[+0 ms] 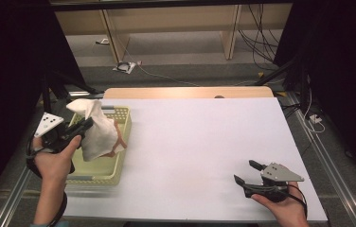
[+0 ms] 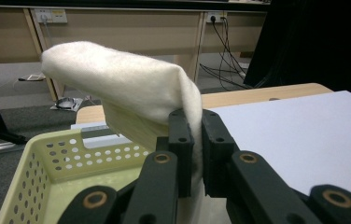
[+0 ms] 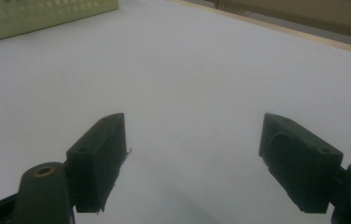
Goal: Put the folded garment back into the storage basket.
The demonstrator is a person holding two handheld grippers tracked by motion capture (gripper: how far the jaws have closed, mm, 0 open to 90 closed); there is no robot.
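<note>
Above the basket [image 1: 101,171], left claw [image 1: 87,124] grips a white cloth [image 1: 98,132]; right claw [image 1: 245,173] rests released.

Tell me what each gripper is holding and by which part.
The left gripper is clamped on a fold of the white cloth, lifted over the yellow basket. The right gripper stands open over the table, holding nothing.

White table [image 1: 200,142] bearing a pale yellow perforated basket [image 1: 119,142], directly below the left gripper [image 1: 84,126].
</note>
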